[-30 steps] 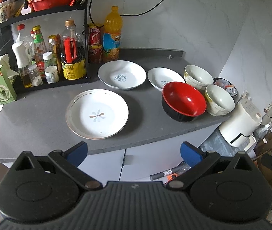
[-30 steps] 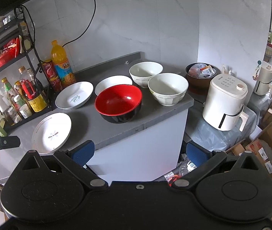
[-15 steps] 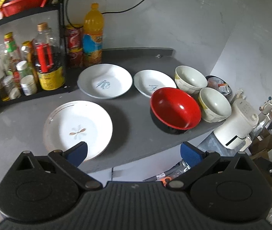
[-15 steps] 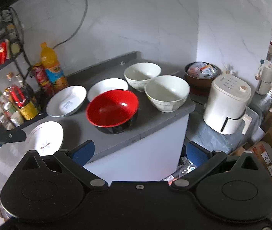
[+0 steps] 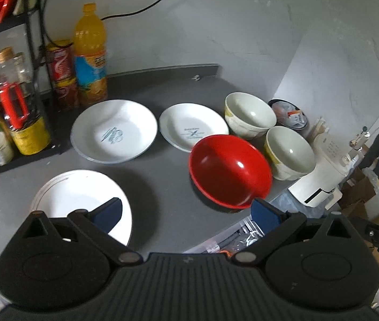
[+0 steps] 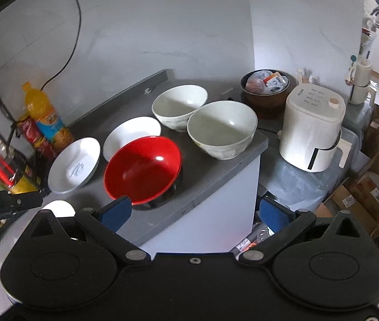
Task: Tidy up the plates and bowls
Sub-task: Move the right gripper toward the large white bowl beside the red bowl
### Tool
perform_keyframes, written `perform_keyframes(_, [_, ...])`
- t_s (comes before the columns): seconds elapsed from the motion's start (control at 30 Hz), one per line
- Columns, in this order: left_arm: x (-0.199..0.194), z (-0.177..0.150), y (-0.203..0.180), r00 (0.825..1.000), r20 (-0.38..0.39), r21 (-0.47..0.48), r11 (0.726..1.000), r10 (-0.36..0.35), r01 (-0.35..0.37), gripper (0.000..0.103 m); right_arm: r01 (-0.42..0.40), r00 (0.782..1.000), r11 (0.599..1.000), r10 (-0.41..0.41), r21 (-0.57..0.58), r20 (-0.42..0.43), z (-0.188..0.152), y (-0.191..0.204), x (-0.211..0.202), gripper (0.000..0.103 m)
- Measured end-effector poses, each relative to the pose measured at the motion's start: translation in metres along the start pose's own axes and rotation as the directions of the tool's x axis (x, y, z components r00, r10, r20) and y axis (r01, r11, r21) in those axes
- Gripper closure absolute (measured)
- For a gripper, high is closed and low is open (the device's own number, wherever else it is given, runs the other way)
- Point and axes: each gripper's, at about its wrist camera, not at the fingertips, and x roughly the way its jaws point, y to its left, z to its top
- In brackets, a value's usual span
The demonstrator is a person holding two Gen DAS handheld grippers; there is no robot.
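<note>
Left gripper (image 5: 186, 210), right gripper (image 6: 194, 210): fingers spread wide, nothing held.

Both grippers: black ribbed body, round black pivot housings, silver rivets, blue pads (image 5: 108, 211) on jaws.

red bowl (image 6: 142, 169): glossy, smooth, plastic-looking | cream bowls (image 6: 223, 128): glazed ceramic, shiny | plates (image 5: 113, 131): glossy white ceramic | bench (image 5: 162, 187): matt grey stone-like | tool pads (image 5: 108, 212): matt blue
</note>
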Motion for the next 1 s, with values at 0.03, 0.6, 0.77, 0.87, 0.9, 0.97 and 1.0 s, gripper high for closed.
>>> perform_keyframes(0.03, [0.004, 0.003, 0.000, 1.000, -0.003, 0.001, 1.000, 0.003, -0.003, 0.001, 0.006, 1.000, 1.000, -0.006, 0.005, 0.002, 0.001, 0.000, 0.002, 0.000])
perform_keyframes(0.6, [0.065, 0.040, -0.027, 0.999, -0.040, 0.033, 0.999, 0.007, -0.005, 0.002, 0.061, 0.998, 0.997, -0.061, 0.051, -0.006, 0.030, -0.022, 0.051, 0.002])
perform_keyframes(0.77, [0.084, 0.052, -0.055, 0.999, -0.034, 0.037, 0.999, 0.033, -0.032, 0.002, 0.044, 0.999, 0.998, -0.043, 0.052, -0.014, 0.048, -0.045, 0.069, 0.008])
perform_keyframes(0.87, [0.094, 0.061, -0.073, 0.999, -0.039, 0.035, 0.999, 0.035, -0.033, 0.003, 0.013, 1.000, 0.998, -0.012, 0.058, -0.013, 0.062, -0.062, 0.081, 0.010])
perform_keyframes(0.9, [0.099, 0.063, -0.080, 0.999, -0.041, 0.040, 0.999, 0.033, -0.031, 0.003, 0.017, 1.000, 0.998, -0.017, 0.053, -0.013, 0.066, -0.066, 0.085, 0.010])
perform_keyframes(0.97, [0.107, 0.068, -0.092, 0.998, -0.048, 0.050, 0.998, 0.044, -0.041, 0.003, 0.032, 0.999, 0.998, -0.031, 0.059, -0.024, 0.074, -0.077, 0.098, 0.011])
perform_keyframes(1.0, [0.112, 0.070, -0.099, 0.998, -0.053, 0.047, 0.998, 0.043, -0.041, 0.004, 0.026, 0.999, 0.997, -0.024, 0.067, -0.032, 0.078, -0.082, 0.103, 0.013])
